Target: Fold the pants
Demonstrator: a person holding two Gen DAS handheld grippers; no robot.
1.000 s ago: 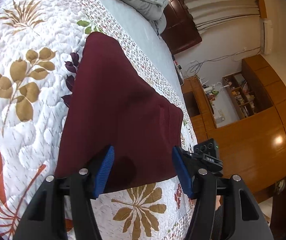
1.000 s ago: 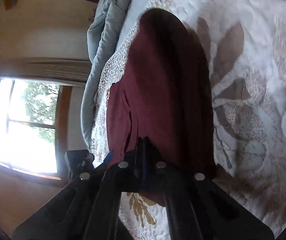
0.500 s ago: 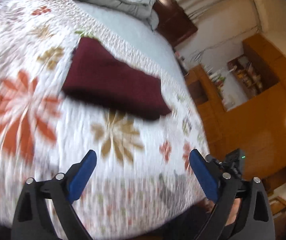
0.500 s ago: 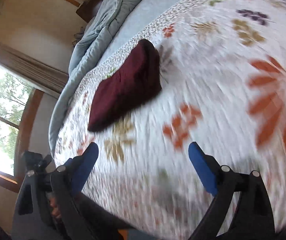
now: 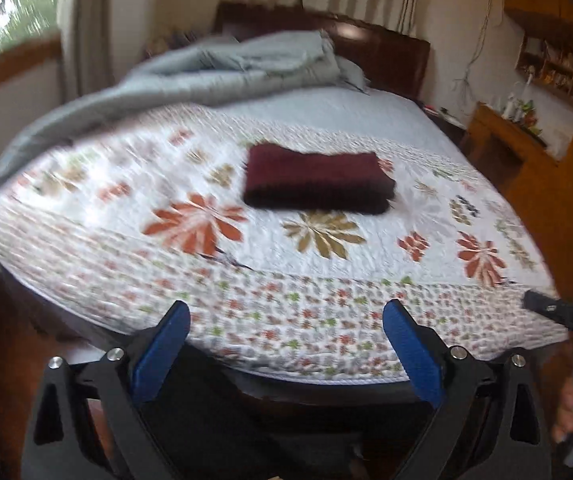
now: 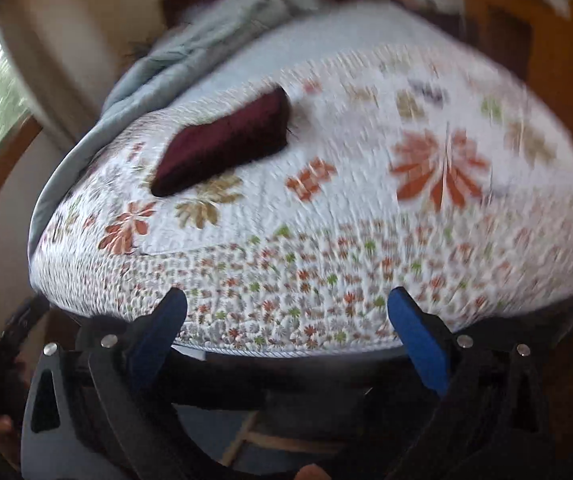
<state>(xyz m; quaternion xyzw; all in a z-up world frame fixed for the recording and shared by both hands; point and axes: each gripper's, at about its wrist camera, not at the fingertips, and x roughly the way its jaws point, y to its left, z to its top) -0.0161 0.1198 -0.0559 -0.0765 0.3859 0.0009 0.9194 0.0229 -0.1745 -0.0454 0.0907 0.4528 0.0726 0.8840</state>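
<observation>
The dark maroon pants [image 5: 318, 178] lie folded into a thick rectangle on the floral quilt [image 5: 206, 280], near the middle of the bed. In the right wrist view the pants [image 6: 226, 142] lie far off to the upper left on the quilt [image 6: 406, 240]. My left gripper [image 5: 286, 316] hangs off the foot of the bed, well back from the pants, its jaws still opening with nothing between them. My right gripper [image 6: 286, 304] is likewise back past the bed's edge, jaws opening and empty. Both views are blurred by motion.
A rumpled grey duvet [image 5: 226, 68] is heaped at the head of the bed, before a dark headboard [image 5: 382, 52]. Wooden cabinets and shelves [image 5: 546, 152] stand along the right. A window [image 5: 10, 28] is at the left. Part of the other gripper's body [image 5: 562, 314] shows at the right edge.
Both grippers let go of the pants, opened wide and pulled back and up past the foot of the bed. The pants stayed folded on the quilt.
</observation>
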